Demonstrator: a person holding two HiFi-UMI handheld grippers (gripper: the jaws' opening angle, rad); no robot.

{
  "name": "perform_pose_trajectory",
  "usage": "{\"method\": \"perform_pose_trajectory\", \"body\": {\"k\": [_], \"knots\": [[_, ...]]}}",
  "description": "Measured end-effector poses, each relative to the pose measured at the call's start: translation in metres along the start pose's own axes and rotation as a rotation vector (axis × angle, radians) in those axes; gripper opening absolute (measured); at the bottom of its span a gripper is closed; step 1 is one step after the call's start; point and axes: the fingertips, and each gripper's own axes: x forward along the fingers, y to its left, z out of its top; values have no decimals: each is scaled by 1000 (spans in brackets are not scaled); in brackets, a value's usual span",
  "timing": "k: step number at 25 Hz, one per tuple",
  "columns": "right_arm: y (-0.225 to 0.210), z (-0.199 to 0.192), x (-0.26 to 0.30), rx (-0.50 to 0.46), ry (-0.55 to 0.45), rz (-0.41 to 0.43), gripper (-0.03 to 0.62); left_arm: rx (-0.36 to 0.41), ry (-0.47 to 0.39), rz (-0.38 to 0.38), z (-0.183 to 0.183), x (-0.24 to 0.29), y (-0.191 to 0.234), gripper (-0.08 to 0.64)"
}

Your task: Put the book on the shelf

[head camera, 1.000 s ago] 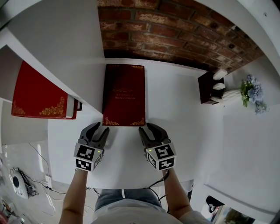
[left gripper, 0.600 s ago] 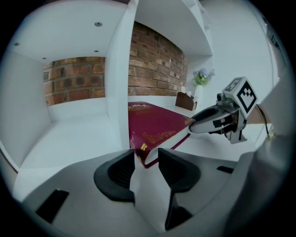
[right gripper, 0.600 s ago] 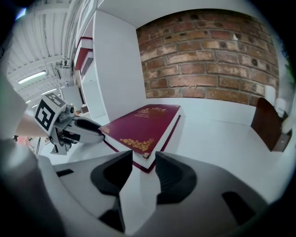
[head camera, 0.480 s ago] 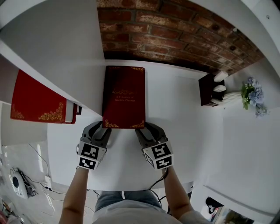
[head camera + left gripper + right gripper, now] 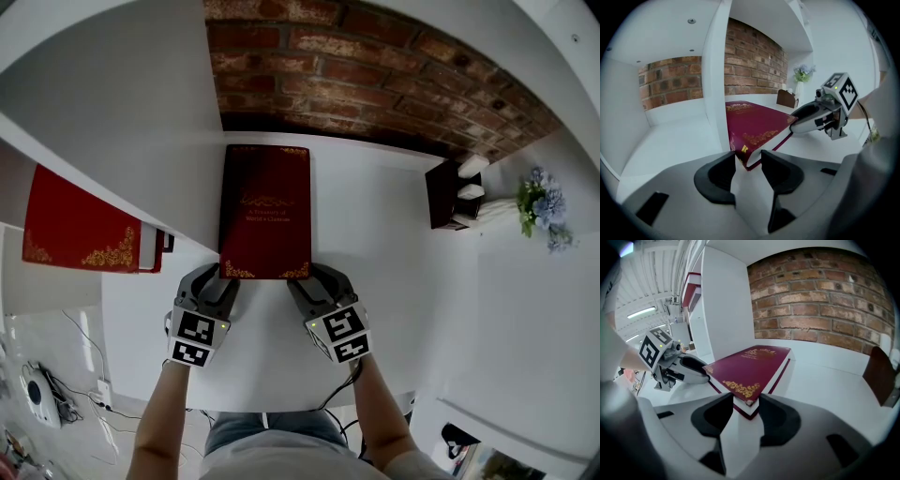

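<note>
At the far left, one red book [image 5: 80, 230] with gold trim sits in the white shelf [image 5: 122, 112]. Next comes the left gripper [image 5: 212, 281]. Its jaws have just been opening and grip nothing, straddling the near left corner of the one dark red book [image 5: 265, 211], which lies flat on the white table [image 5: 394, 281]. The right gripper [image 5: 317, 281], its jaws also just opened and loose, straddles the near right corner. Farther right sit one dark box [image 5: 439, 199] holding two white pieces, and one bunch of flowers [image 5: 541, 200].
</note>
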Motion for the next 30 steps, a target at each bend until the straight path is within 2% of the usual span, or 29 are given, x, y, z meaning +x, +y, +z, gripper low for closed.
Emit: {"method": "perform_pose_trajectory", "body": {"k": [9,22,30], "knots": [[1,3,-6,-20,-26,-41,146,24,1,49,1,-3,1,155],[4,40,-45,1,-166,-102,117,33,-133,49,37,-37,-9,143],[13,55,-78,12,-234,-146,112,71,-199,48,57,-65,-22,141]]}}
